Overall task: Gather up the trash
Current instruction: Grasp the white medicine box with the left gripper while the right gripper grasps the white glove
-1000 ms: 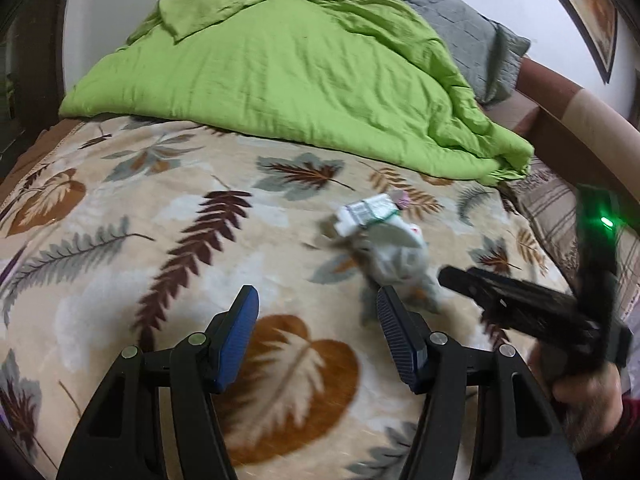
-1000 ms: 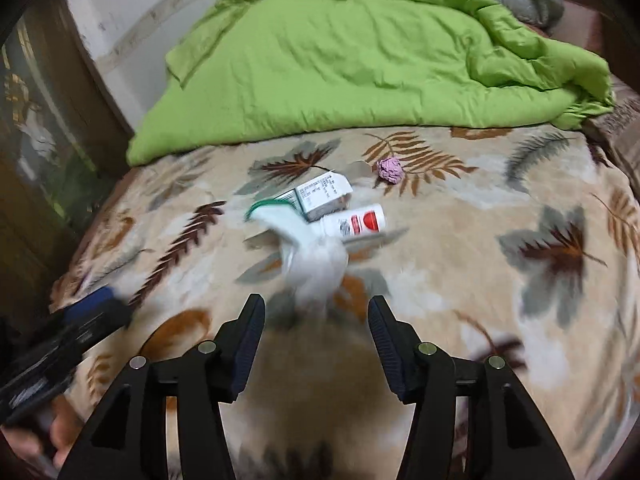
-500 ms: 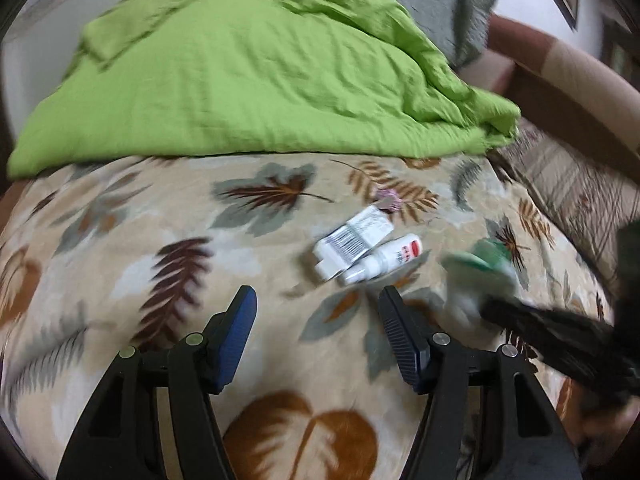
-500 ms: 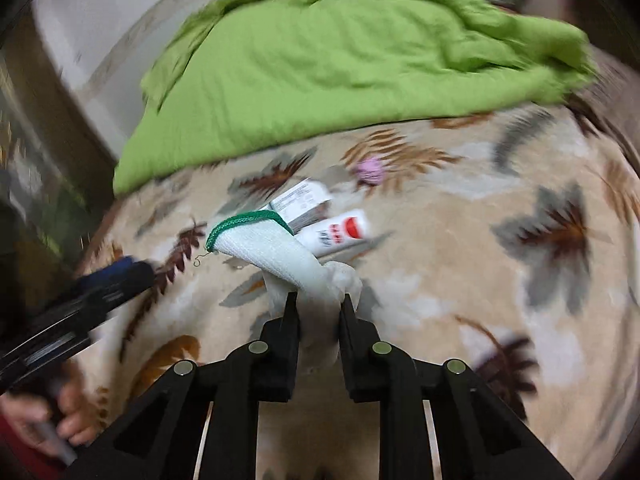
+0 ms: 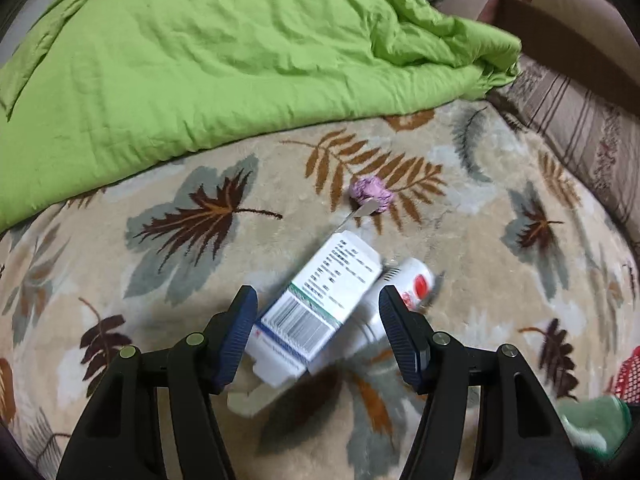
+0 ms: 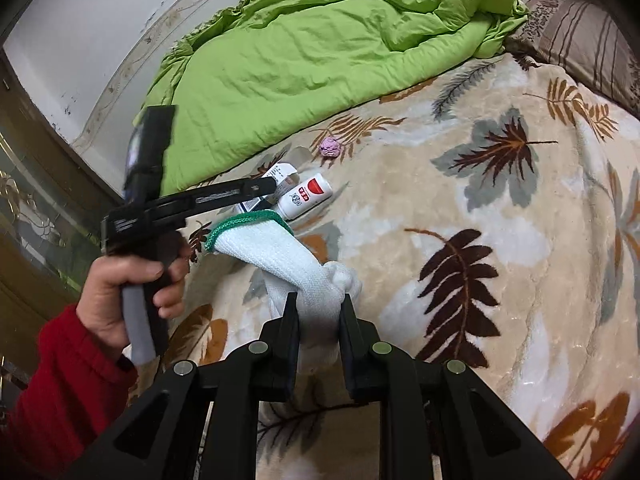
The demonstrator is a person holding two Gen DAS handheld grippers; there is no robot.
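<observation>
box (image 5: 316, 308) hides bottle (image 5: 404, 292) neck; green-white cloth (image 5: 592, 424) cut off at edge.

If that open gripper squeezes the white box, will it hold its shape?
Probably not fully: the box looks like thin card, with an end flap already hanging open, so it may crush. It seems light. The bottle touching it would likely roll away.

Soft, even indoor light, strong fisheye bending with dark corners, slight motion blur low in the left view.
</observation>
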